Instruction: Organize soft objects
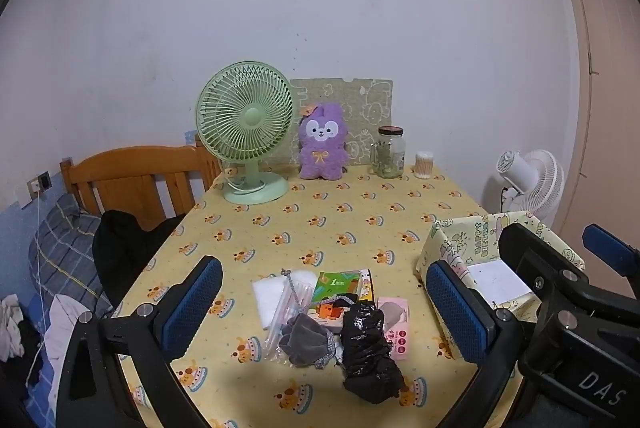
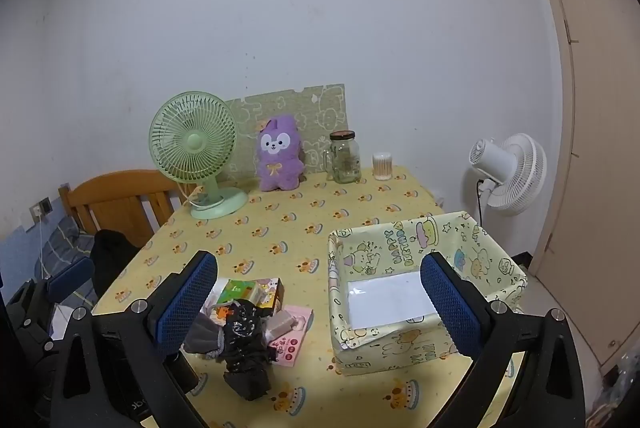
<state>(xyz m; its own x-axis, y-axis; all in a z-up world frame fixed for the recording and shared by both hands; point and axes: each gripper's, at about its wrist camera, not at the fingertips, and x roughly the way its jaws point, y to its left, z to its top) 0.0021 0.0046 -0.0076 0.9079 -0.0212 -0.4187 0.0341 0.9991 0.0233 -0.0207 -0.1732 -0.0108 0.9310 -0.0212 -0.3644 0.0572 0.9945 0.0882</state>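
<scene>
Your left tongs (image 1: 324, 308) gape wide above the black plastic bag (image 1: 370, 352) and grey pouch (image 1: 306, 342). Your right tongs (image 2: 320, 308) stand open too, the gift-wrapped box (image 2: 400, 344) between their tips.

Two fans (image 2: 192, 152) (image 2: 508, 174), one plush (image 2: 279, 154), one jar (image 2: 345, 157), one box (image 2: 424, 292).

Home bedroom: wooden bed headboard (image 1: 132, 172), pillow (image 1: 64, 248), plush-topped table (image 1: 340, 224).
</scene>
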